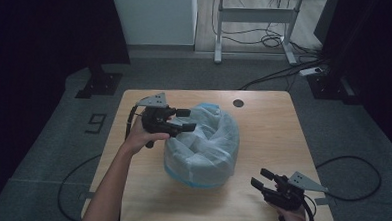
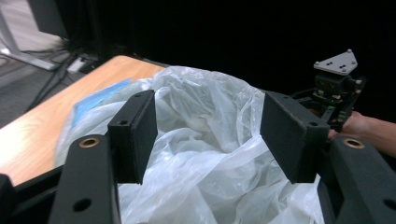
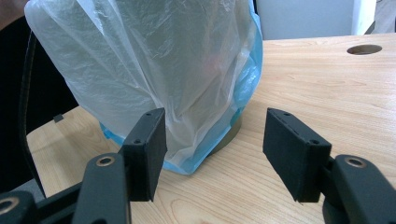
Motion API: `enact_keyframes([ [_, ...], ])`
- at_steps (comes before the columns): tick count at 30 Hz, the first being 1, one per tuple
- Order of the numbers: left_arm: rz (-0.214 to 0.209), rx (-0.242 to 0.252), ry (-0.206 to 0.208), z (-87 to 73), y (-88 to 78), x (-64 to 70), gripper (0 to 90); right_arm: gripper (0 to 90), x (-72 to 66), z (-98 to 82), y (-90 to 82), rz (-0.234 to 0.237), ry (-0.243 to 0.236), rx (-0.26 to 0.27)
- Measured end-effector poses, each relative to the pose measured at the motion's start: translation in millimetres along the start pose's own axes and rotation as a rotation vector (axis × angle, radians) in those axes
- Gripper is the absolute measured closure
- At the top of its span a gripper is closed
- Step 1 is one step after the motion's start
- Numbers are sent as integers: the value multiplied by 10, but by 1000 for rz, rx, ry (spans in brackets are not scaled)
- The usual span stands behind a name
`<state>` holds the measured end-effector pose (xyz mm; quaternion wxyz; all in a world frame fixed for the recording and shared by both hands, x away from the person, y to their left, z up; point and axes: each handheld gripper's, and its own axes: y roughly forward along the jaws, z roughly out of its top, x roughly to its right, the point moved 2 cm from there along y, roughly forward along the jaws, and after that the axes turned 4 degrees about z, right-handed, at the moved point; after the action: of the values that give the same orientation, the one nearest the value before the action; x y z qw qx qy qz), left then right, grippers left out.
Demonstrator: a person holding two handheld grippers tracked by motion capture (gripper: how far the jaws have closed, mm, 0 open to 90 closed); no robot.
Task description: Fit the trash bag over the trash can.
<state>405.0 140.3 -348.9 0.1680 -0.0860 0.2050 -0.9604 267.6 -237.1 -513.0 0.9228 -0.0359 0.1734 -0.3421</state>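
Note:
A round container wrapped in a crumpled translucent plastic bag [image 1: 202, 146] with a blue hem stands mid-table; its dark base [image 3: 229, 134] peeks out below the hem. My left gripper [image 1: 186, 119] hovers at the bag's upper left rim, held level and pointing right. In the left gripper view its pads [image 2: 135, 133] stand wide apart over the loose plastic [image 2: 205, 154] without pressing it. My right gripper [image 1: 261, 177] rests near the table's front right corner, open and aimed at the bag. Its jaws are empty in the right gripper view, with the bag [image 3: 154, 70] a short way ahead.
The wooden table [image 1: 268, 128] has a round cable hole [image 1: 238, 103] at its back edge. On the floor beyond are a white desk frame [image 1: 255, 15], black stand bases [image 1: 99, 84] and loose cables [image 1: 286, 72]. A cable loops on the floor at right [image 1: 353, 177].

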Motion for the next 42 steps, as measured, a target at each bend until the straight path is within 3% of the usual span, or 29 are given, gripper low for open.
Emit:
enact_keyframes([
  [9,-25,-14,7,158,122,-11,365,389,-18,4,34,7,2,-2],
  [16,-14,-106,47,172,339,27,383,390,-25,-2,46,11,2,-8],
  [21,-37,-272,113,135,597,118,408,391,-30,-6,62,19,-1,-14],
  [27,-8,-343,152,123,675,151,408,392,-39,-15,82,25,-2,-20],
  [34,-11,-423,185,71,734,191,413,394,-46,-24,99,29,-1,-29],
  [36,4,-490,198,27,780,198,417,394,-46,-28,104,30,-1,-34],
  [42,22,-566,204,12,845,201,411,397,-52,-35,123,31,-5,-48],
])
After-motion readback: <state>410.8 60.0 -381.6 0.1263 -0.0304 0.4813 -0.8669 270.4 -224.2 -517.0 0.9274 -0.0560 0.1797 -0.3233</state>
